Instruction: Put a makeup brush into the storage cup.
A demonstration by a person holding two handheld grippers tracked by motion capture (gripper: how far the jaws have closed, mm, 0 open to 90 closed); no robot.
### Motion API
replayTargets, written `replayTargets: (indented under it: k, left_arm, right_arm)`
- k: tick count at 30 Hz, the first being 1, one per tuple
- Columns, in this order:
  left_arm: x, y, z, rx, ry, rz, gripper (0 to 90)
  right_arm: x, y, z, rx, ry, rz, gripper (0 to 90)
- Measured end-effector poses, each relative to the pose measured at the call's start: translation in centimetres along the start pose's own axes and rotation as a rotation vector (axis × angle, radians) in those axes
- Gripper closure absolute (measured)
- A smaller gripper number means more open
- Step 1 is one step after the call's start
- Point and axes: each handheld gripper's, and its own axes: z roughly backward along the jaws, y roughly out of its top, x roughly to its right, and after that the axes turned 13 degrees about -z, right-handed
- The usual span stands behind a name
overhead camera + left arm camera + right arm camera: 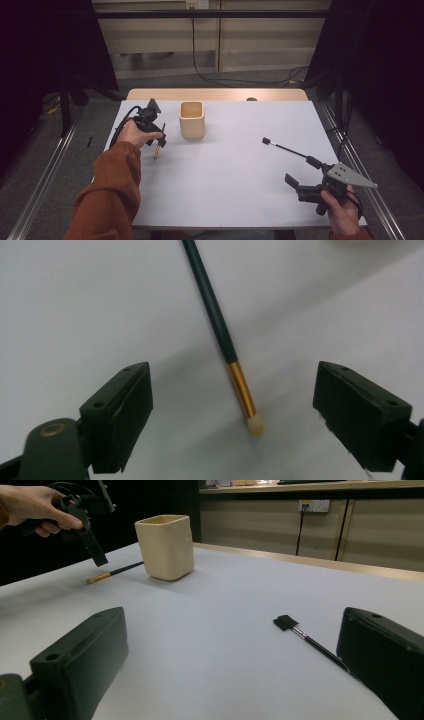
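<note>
1. Left gripper [159, 136] hangs over the near-left part of the white table [240, 190], jaws pointing down. In the left gripper view its two pads stand well apart, with nothing pressed between them.
2. The brush [227, 345] lies flat on the table directly under those jaws: dark slim handle, gold ferrule, small pale tuft at the end. In the right gripper view it runs from just beside the cream cup [166, 546] out towards the left gripper.
3. Handling, my judgement: very light, stiff along the handle, thin and round, so it may roll or swivel when one pad meets it first. The tuft is soft and should not be squeezed.
4. Where I'd take it: on the dark handle just above the ferrule, or on the ferrule itself, jaws crossing the handle squarely. It lies at a slant between the pads now, so a small wrist turn would help.
5. Low profile means the pads must come right down to the tabletop; risk is scraping the surface or pinching air above it.
6. Right gripper [300, 189] rests at the near-right, jaws spread, gripping nothing. A second brush [290, 149], black with a dark flat head, lies just ahead of it.
</note>
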Motion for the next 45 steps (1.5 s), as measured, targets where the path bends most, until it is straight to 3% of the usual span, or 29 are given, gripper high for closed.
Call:
replayTargets:
  k: [12,21,28,34,45]
  left_arm:
    - [0.6,0.3,-0.7,-0.017,-0.016,0.055,55.2]
    - [0.7,0.5,-1.4,-0.061,0.002,0.073,61.7]
    - [1.3,0.8,-2.4,-0.103,0.028,0.064,67.7]
    - [1.3,0.8,-2.5,-0.11,0.062,0.074,77.0]
    - [1.5,0.9,-2.7,-0.12,0.081,0.12,80.3]
  right_arm:
    - [-0.1,0.0,0.0,-0.002,-0.001,-0.006,0.0]
    - [-0.1,0.0,0.0,-0.003,-0.001,-0.004,0.0]
    - [-0.1,0.0,-0.1,-0.006,0.0,-0.003,0.0]
    - [-0.1,0.0,0.0,-0.007,0.0,-0.001,0.0]
    - [-0.1,0.0,0.0,-0.008,0.001,0.005,0.0]
